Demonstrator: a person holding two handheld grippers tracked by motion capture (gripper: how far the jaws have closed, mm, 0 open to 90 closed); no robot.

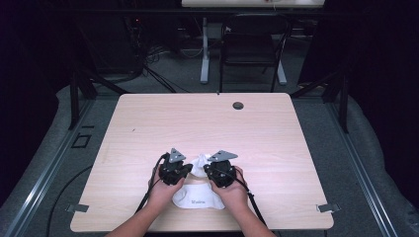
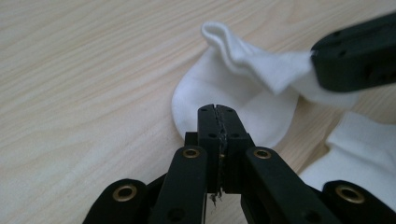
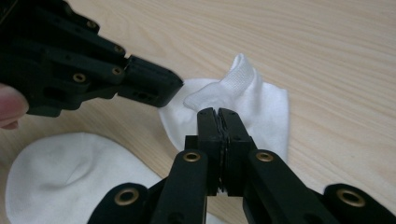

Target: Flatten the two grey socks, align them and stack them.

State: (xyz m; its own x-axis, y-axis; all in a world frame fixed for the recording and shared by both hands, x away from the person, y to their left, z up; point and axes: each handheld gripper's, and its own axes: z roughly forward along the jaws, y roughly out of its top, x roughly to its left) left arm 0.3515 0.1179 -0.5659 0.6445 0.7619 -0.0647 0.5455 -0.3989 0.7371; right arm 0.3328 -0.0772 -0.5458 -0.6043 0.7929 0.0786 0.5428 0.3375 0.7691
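Note:
A small white sock (image 1: 200, 161) lies near the table's front edge between my two grippers. My right gripper (image 1: 207, 170) is shut on its ribbed cuff (image 3: 240, 77) and holds that end raised; in the left gripper view the cloth (image 2: 243, 88) runs up into the right gripper (image 2: 316, 56). My left gripper (image 2: 218, 111) is shut with its tips on the opposite edge of the same sock, and the cloth looks pinched there. From the right gripper view the left gripper (image 3: 176, 87) meets the sock (image 3: 261, 112) at its corner. A hand holds each gripper.
A second white sock (image 1: 197, 198) with a printed logo lies flat just in front of the first, also seen as sock (image 3: 70, 172) and sock (image 2: 364, 149). The pale wood table (image 1: 148, 123) has a cable hole (image 1: 238, 105) at the back. A black chair (image 1: 252, 44) stands beyond.

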